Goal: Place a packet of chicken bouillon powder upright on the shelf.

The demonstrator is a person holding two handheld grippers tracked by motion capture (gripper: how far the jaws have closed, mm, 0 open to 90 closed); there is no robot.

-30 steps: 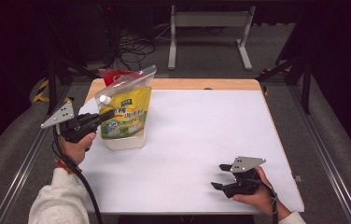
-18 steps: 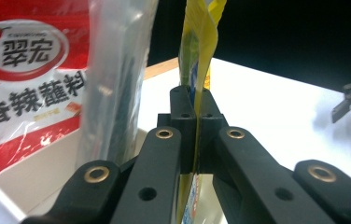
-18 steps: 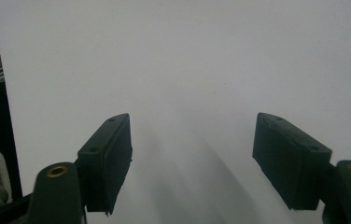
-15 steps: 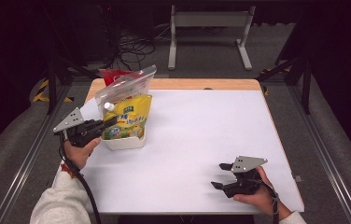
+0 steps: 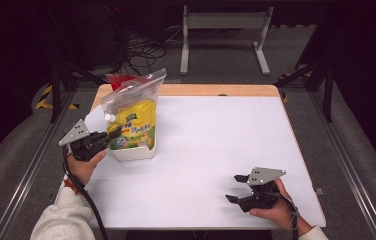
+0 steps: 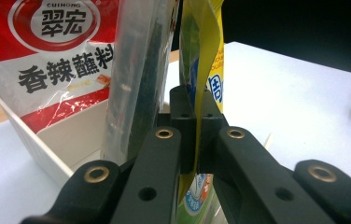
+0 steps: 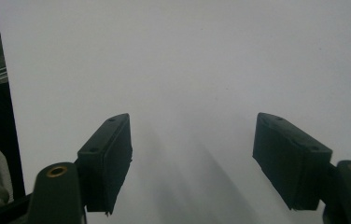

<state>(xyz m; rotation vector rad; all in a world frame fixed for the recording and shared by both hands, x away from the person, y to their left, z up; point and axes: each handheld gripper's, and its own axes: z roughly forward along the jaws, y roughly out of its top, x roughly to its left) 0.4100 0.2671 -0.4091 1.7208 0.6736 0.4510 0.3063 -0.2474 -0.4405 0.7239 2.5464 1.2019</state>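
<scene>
Now placing step: left gripper (image 5: 110, 136) clamped on yellow pouch (image 5: 135, 125) edge — pouch upright in white bin (image 5: 135, 152) at table's (image 5: 216, 150) left, beside clear bag (image 6: 136, 79) and red packet (image 6: 47, 51). Right gripper (image 5: 238, 189) released, resting near front edge. Next, likely — let go, withdraw without tipping pouch.

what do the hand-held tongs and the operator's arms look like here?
Both tongs, left and right, are matte black with two flat-padded jaws on linkage arms with brass-coloured pivot rivets. Each carries a grey three-cornered plate on top. A black cable trails from the left one. Sleeves are light grey.
</scene>
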